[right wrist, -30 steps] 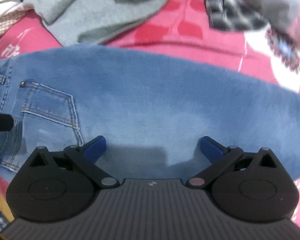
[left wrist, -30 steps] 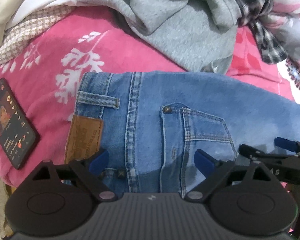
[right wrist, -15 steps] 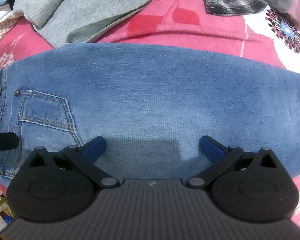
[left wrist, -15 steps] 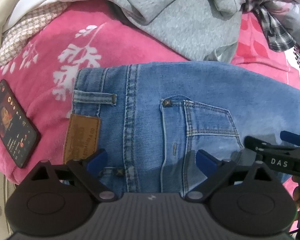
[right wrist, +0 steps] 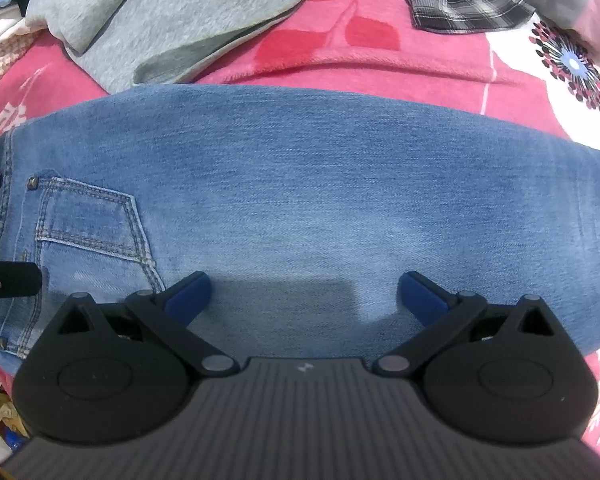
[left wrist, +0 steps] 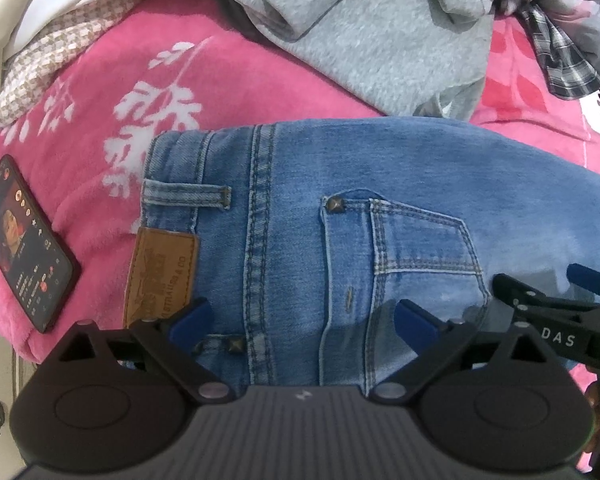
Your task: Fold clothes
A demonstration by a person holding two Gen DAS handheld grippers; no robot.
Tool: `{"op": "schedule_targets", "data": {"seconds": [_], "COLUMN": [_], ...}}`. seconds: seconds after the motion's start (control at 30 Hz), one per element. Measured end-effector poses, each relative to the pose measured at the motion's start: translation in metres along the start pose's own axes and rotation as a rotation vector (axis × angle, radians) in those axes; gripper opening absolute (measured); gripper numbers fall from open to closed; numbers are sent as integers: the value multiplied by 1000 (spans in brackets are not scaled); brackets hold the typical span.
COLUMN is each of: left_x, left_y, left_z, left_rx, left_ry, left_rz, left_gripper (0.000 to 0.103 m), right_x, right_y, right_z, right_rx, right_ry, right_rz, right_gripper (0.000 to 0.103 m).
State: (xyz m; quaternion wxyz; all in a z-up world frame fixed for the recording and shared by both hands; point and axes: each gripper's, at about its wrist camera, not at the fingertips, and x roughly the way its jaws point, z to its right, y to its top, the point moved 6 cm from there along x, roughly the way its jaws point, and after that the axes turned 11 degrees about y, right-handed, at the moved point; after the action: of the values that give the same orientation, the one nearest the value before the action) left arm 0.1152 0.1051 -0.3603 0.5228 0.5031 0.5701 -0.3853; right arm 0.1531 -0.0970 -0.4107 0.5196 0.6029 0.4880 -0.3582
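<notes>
Lying flat on pink blanket (left wrist: 100, 92): blue jeans (left wrist: 380, 184), waistband toward phone (left wrist: 24, 240). Left gripper (left wrist: 304, 318) over back pocket, jaws opening, nothing pinched. Right gripper (right wrist: 304, 294) spread wide above leg, empty.

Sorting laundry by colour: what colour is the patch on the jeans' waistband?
Tan brown patch on light blue jeans; clearest in the left wrist view.

Both wrist cams close, looking down, sharing jeans (left wrist: 380, 168) pocket (right wrist: 88, 220)
</notes>
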Motion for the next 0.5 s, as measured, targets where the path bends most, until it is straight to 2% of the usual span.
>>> {"op": "schedule_targets", "data": {"seconds": [0.5], "left_x": [4], "left_y": [-1], "left_z": [4], "left_rx": [-3], "left_ry": [39], "left_rz": [-2], "left_gripper": [103], "right_x": [1], "right_y": [4], "right_z": [2], "right_rx": [7], "right_ry": [7], "right_rz": [-22], "right_gripper": [102]}}
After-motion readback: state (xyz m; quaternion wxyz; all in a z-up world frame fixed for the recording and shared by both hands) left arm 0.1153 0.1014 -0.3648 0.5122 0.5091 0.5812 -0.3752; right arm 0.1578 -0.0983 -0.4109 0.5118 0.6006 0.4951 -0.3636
